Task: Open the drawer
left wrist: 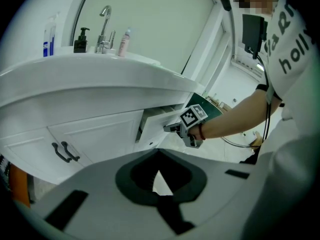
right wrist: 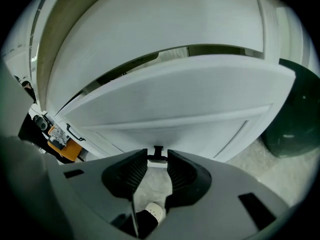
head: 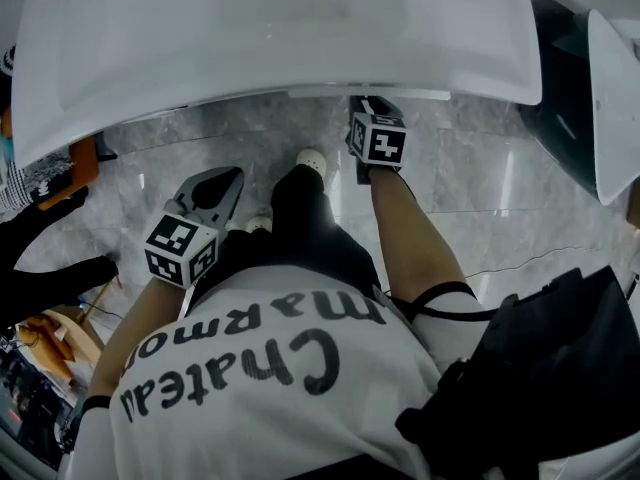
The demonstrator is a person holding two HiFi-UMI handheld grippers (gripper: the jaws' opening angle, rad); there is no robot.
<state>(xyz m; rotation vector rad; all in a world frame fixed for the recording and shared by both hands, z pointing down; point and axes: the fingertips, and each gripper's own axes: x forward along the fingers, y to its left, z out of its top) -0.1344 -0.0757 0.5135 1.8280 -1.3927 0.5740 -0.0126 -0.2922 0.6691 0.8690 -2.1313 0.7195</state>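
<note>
The white drawer (left wrist: 161, 118) under the basin stands pulled partway out of the vanity; its front panel (right wrist: 175, 101) fills the right gripper view. My right gripper (right wrist: 158, 157) is shut on the small dark drawer handle (right wrist: 158, 152), with one ribbed pad on each side of it. In the head view the right gripper (head: 364, 106) reaches under the basin rim, where its tips are hidden. It also shows in the left gripper view, right gripper (left wrist: 171, 128) at the drawer front. My left gripper (head: 230, 179) hangs back over the floor, shut on nothing, away from the vanity (left wrist: 159, 152).
The wide white basin (head: 280, 28) overhangs the drawer. Cabinet doors with dark handles (left wrist: 63, 153) stand left of it. A tap (left wrist: 104, 31) and bottles sit on top. A dark bin (right wrist: 295, 121) stands at the right, an orange object (head: 78, 163) at the left. The floor is marble tile (head: 470, 183).
</note>
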